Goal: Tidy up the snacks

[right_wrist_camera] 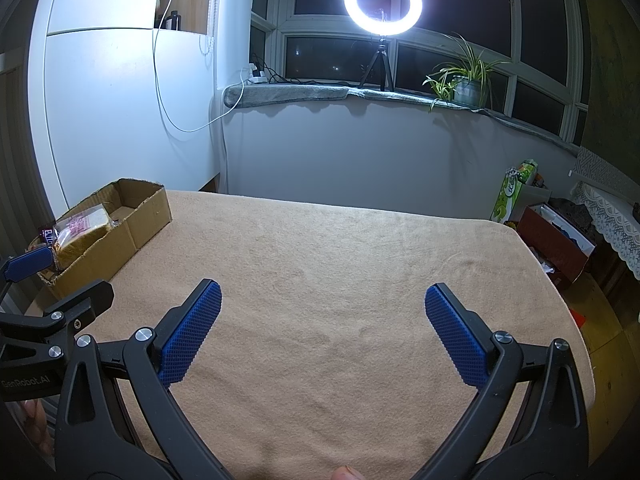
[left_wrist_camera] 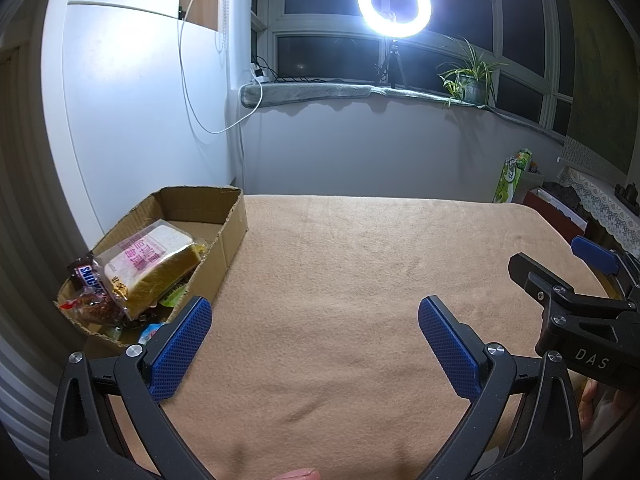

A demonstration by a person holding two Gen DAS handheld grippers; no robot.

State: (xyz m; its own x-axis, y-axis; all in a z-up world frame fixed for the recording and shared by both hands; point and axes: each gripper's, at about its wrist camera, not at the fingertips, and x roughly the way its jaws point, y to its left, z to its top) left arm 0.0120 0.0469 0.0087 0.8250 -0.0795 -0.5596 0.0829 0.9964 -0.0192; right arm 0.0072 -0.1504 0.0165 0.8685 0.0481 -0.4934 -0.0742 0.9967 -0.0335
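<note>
A cardboard box (left_wrist_camera: 234,236) sits at the table's left edge and holds snacks: a wrapped bread slice (left_wrist_camera: 156,264) on top, a Snickers bar (left_wrist_camera: 90,278) at its near left, and other packets under them. The same box (right_wrist_camera: 148,216) shows far left in the right wrist view, bread (right_wrist_camera: 84,232) inside. My left gripper (left_wrist_camera: 316,316) hovers open over bare cloth just right of the box, nothing between its blue pads (left_wrist_camera: 180,352). My right gripper (right_wrist_camera: 322,300) is open and empty over the middle of the table; its black body (left_wrist_camera: 576,312) shows at the right of the left wrist view.
A tan cloth (right_wrist_camera: 340,280) covers the table. A white cabinet (left_wrist_camera: 132,100) stands behind the box. A ring light (left_wrist_camera: 394,4) and a potted plant (left_wrist_camera: 470,76) sit on the windowsill. Boxes and a green package (right_wrist_camera: 508,196) lie on the floor at right.
</note>
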